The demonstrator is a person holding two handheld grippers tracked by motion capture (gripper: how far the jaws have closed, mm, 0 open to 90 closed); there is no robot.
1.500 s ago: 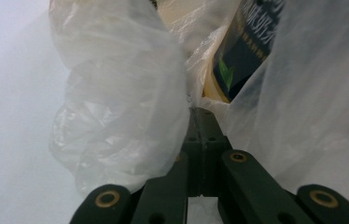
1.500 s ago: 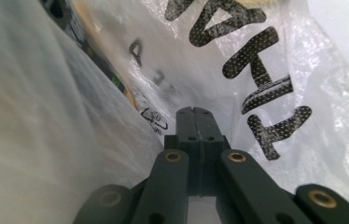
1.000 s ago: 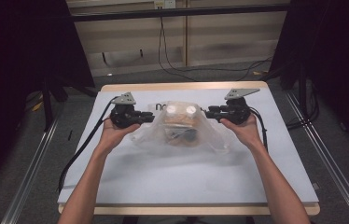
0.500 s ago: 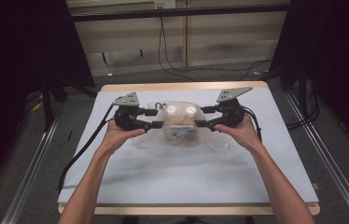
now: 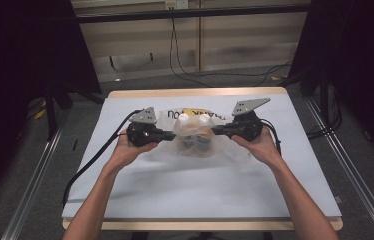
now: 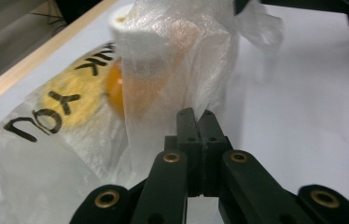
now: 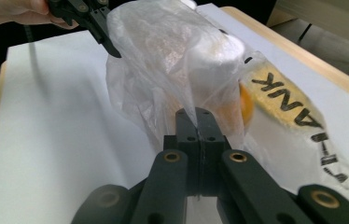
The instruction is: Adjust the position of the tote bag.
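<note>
The left claw [image 6: 196, 122] is pressed fully closed on one edge of the thin, translucent white plastic bag [image 5: 195, 136] printed with black letters on a yellow patch, and the right claw [image 7: 196, 122] is closed just as tightly on the opposite edge. Pinched from both sides, the bag stays gathered upright around its white-capped orange contents [image 7: 228, 70], at the middle of the white surface [image 5: 185, 192]

The surface [image 5: 175, 190] is evenly lit under overhead light while everything around it stays dark; nearby plastic bag [image 6: 172, 56] looks soft and blurred.
</note>
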